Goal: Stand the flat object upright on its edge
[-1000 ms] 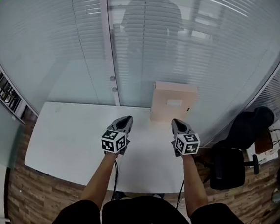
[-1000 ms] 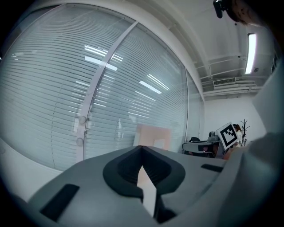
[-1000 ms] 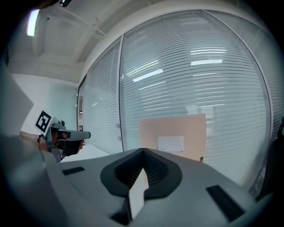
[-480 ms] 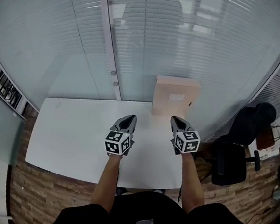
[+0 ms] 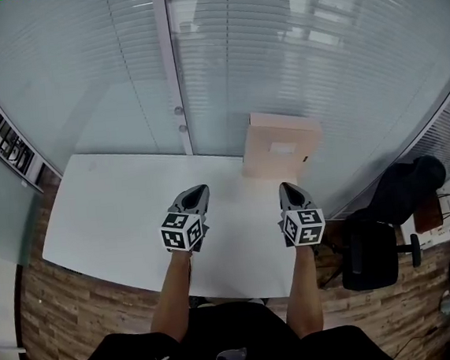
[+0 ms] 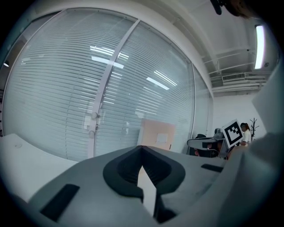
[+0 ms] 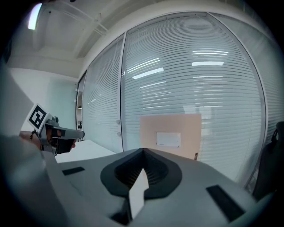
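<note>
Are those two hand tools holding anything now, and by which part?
Nothing. The left tool and right tool are both shut and empty; the flat cardboard package stands untouched near the glass wall.

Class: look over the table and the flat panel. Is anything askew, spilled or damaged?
Nothing stands out. The flat panel stands upright at the table's far edge, before the glass wall. The left gripper and the right gripper hover shut and empty.
</note>
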The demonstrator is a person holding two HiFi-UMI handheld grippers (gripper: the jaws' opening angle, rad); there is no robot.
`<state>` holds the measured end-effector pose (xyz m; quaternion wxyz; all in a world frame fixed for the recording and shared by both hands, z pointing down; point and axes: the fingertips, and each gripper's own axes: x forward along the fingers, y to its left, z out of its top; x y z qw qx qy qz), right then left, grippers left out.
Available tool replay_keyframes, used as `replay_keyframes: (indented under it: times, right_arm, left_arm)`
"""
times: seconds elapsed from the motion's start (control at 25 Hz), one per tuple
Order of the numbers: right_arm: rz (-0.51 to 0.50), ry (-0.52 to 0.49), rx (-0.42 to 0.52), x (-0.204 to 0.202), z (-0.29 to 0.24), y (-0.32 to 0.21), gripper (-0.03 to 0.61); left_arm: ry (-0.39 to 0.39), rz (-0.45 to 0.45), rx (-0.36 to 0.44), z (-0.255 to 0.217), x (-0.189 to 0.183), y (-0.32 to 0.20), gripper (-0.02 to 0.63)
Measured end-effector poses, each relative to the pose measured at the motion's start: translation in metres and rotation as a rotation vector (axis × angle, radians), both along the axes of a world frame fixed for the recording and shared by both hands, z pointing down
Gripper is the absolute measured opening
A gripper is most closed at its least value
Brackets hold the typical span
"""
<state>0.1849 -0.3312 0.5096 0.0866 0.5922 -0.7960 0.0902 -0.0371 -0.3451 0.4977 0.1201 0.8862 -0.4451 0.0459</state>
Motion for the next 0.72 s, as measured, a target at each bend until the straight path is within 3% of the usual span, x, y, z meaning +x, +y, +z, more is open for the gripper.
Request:
replay_keyframes:
  times: [0.2,0.72]
  right_arm:
    - [0.000,-0.033,-0.011,0.003,0.006,0.004,0.021]
    - [0.006,-0.006,-0.019,0.009,0.009,0.009,0.021]
  left_arm:
    - [0.008,0.009,-0.002,0.001,0.003,0.001,0.020]
    - [0.013,0.021,-0.005,-0.001,0.011,0.004,0.020]
